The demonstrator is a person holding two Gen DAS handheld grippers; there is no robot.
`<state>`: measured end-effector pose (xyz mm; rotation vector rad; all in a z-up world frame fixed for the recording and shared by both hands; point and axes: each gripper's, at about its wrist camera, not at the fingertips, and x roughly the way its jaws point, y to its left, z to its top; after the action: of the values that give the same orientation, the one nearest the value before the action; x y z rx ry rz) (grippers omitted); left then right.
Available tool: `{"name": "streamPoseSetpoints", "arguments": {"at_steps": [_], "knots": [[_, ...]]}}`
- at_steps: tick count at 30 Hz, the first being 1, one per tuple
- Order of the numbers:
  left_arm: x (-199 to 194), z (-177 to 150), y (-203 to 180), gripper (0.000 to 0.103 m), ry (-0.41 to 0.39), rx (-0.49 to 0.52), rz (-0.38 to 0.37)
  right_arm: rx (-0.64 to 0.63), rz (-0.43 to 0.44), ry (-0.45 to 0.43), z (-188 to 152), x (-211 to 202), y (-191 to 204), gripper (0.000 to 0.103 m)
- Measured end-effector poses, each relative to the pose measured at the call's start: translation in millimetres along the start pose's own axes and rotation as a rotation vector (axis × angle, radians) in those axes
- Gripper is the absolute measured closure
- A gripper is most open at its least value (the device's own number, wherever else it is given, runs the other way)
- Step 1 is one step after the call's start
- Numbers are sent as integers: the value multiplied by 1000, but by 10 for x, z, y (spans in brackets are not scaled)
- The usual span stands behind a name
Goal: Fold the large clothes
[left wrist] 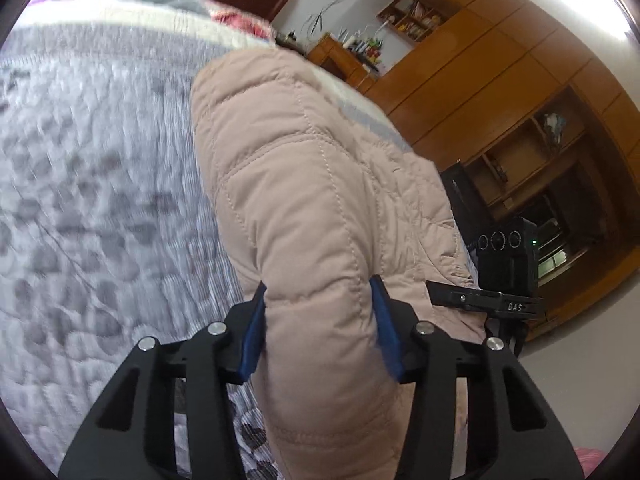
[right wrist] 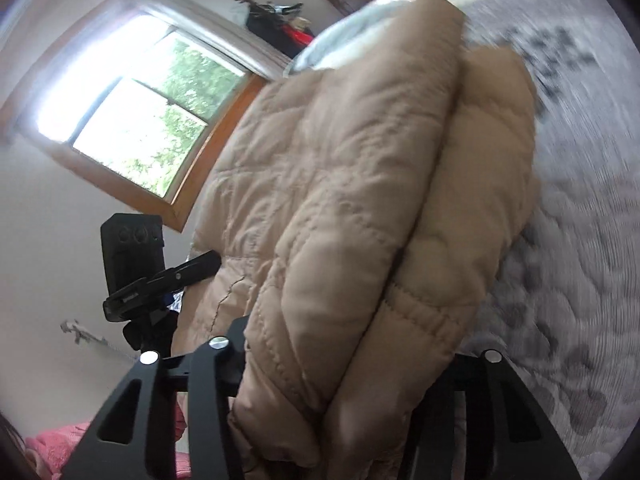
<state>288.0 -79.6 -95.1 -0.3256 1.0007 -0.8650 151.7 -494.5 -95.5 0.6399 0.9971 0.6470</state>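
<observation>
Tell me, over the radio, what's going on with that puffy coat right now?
Left gripper clamped on beige quilted coat. Right gripper gripping its bunched layers. Coat lifted over grey bedspread. Tripod camera close beside.

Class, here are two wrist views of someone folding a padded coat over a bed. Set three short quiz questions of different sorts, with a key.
1. True or false: the left gripper grips the beige coat.
2. What lies under the coat: A wooden floor, B grey quilt, C metal tray?
3. Fill in: beside the coat in the right view stands a bright ____.

Key: 1 true; 2 B; 3 window.
</observation>
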Motion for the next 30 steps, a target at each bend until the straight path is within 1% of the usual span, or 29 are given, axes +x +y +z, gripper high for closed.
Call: {"name": "streamPoseSetpoints", "arguments": {"at_steps": [2,4,6,7,10,13,16,17,18,19,20,22,23,24,25,27,28,30], "knots": [[-191,93,15,56,-44,-6,-9,-48,4,-7,169,35,195,57],[-357,181,55,56,-86,-11,-2,-81,12,-8,337,90,342,57],[-490,261,85,56,-123,-13,17,-110,19,-4,528,204,466,57],[-574,322,146,56,-144,-20,34,-124,20,1,629,280,521,57],[-716,441,336,56,-176,-43,69,-144,36,23,923,566,632,57],[-774,539,599,56,-181,-66,105,-146,41,54,1107,872,600,57],[-711,582,903,56,-157,-102,142,-119,39,91,1243,1142,436,57],[-661,586,1011,55,-142,-116,153,-104,37,104,1166,1242,403,57],[-608,574,1119,54,-125,-130,164,-77,30,126,1207,1403,324,56],[-557,581,1231,51,-116,-143,167,-59,27,136,1216,1460,239,55],[-537,584,1299,50,-119,-147,150,-43,35,140,1212,1515,176,54],[-539,557,1356,48,-131,-146,119,-10,79,141,1197,1536,43,53],[-541,550,1340,47,-132,-137,126,-7,83,142,1183,1520,8,52],[-540,554,1307,46,-129,-124,143,-10,78,143,1193,1487,-15,48],[-551,559,1259,44,-124,-112,166,-12,62,145,1203,1470,-8,42],[-587,563,1213,40,-116,-103,191,-22,28,146,1202,1343,-24,38],[-626,546,1172,37,-110,-99,217,-43,3,141,1176,1267,25,35],[-717,486,1100,35,-114,-82,245,-86,-58,128,1134,1111,85,31]]}}
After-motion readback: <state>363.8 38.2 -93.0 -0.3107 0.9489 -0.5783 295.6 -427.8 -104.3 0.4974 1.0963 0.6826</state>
